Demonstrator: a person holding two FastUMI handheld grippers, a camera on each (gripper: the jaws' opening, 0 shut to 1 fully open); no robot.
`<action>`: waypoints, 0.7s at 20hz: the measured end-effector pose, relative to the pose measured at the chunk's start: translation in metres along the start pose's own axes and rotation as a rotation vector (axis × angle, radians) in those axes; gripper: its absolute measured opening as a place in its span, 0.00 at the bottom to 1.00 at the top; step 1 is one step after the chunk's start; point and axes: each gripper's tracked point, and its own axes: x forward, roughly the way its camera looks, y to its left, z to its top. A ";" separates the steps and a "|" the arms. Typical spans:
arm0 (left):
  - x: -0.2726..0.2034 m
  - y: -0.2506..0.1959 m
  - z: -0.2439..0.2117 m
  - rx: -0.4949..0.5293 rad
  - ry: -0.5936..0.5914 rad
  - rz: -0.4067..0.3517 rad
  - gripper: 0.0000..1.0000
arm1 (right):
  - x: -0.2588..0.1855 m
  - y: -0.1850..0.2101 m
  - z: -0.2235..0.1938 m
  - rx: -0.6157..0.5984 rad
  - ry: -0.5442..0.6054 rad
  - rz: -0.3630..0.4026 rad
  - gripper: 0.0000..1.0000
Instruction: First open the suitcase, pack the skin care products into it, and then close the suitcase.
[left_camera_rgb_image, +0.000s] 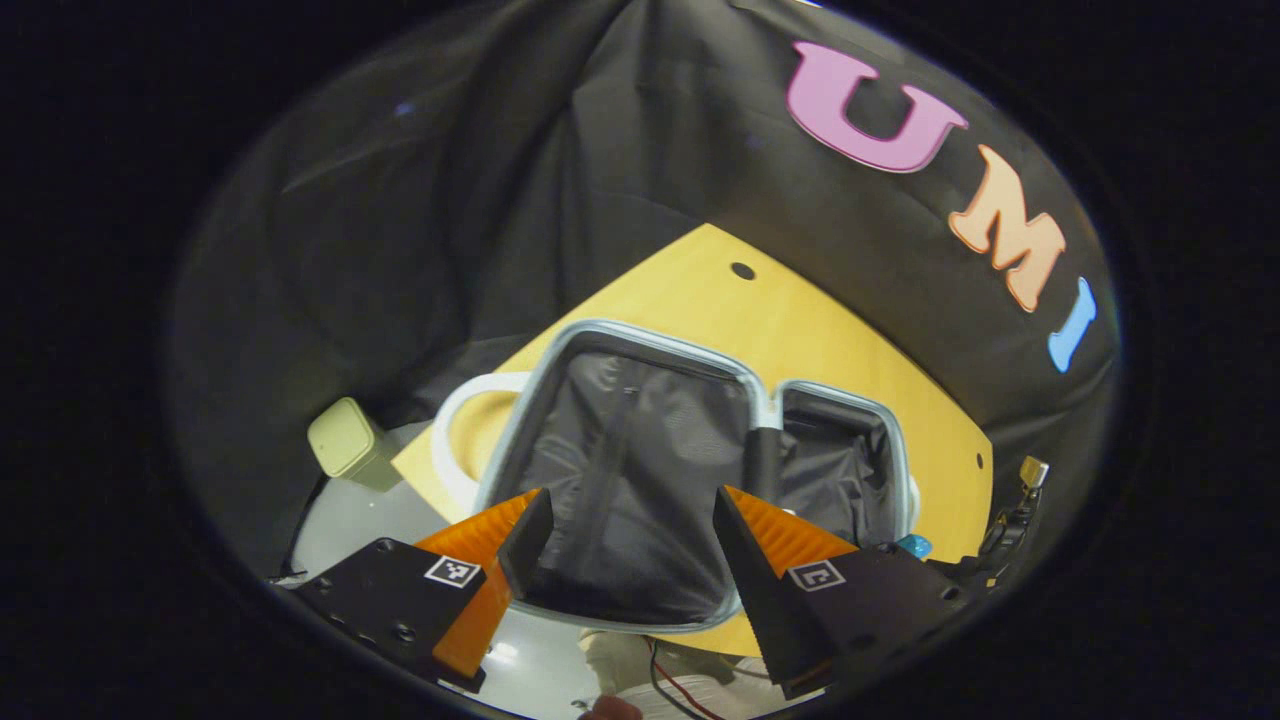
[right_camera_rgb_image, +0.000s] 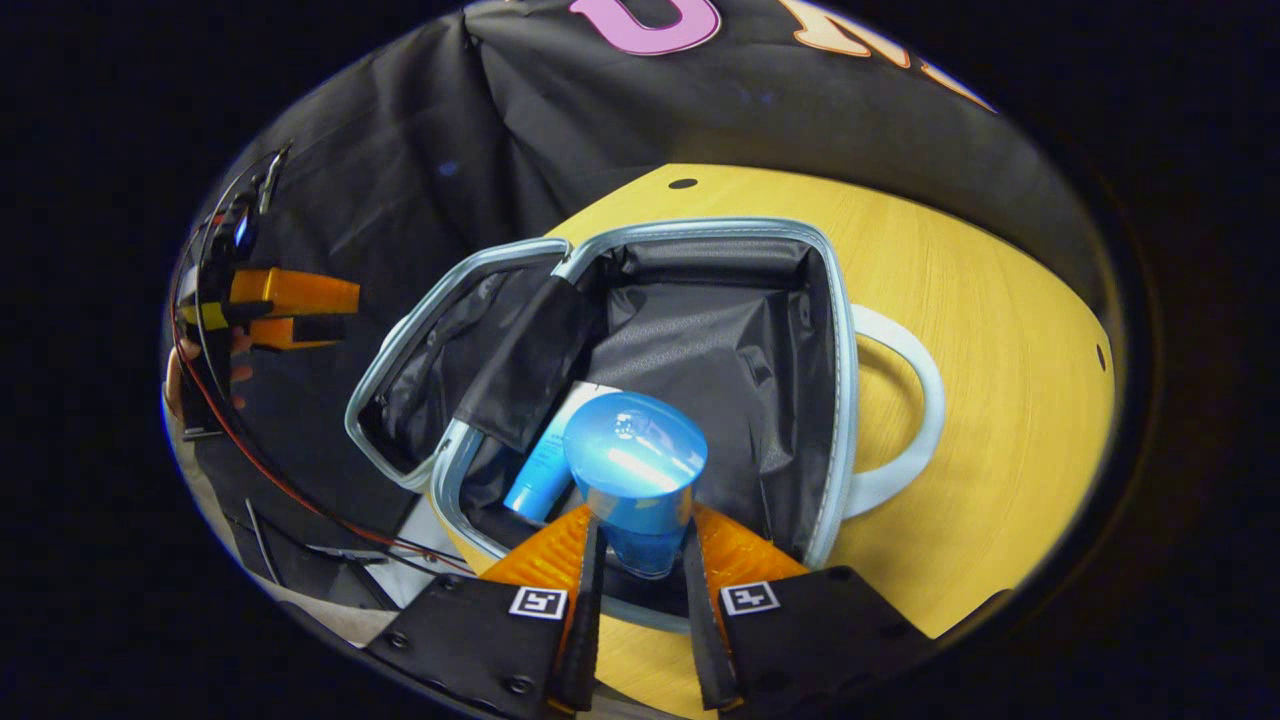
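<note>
Yellow wooden table (right_camera_rgb_image: 1000, 330) carries everything; a small dark hole sits near its far edge. On it lies the suitcase (right_camera_rgb_image: 720, 300), open flat, both halves lined in dark grey fabric and rimmed in pale blue-grey. A white loop handle (right_camera_rgb_image: 900, 420) sticks out from one side of the main half. The lid half (right_camera_rgb_image: 440, 370) lies alongside, with a dark strap across the hinge.

In the left gripper view the same suitcase (left_camera_rgb_image: 640, 470) lies spread on the table (left_camera_rgb_image: 800, 340). A pale green box-shaped item (left_camera_rgb_image: 345, 440) stands off the table's corner, apart from the case.

Right gripper (right_camera_rgb_image: 640, 560): fingers closed in on a blue bottle (right_camera_rgb_image: 635, 480) with a wide rounded cap, both pressing its sides, held over the main half of the case. Inside that half, just beside it, lies a light blue tube (right_camera_rgb_image: 545, 475).

Left gripper (left_camera_rgb_image: 625, 530): jaws spread wide, gripping nothing, hanging above the near rim of the case. It also appears far off at the left of the right gripper view (right_camera_rgb_image: 285, 305), with a hand (right_camera_rgb_image: 180, 375) behind it.
</note>
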 end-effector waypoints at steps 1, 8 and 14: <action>-0.001 0.016 0.003 -0.014 -0.007 0.022 0.95 | 0.003 -0.001 0.002 0.008 -0.006 -0.002 0.38; 0.006 0.099 0.019 -0.091 -0.027 0.139 0.95 | -0.003 0.009 0.019 0.035 -0.065 0.025 0.51; 0.030 0.132 0.017 -0.152 0.000 0.152 0.95 | -0.034 -0.013 0.053 0.106 -0.221 -0.057 0.98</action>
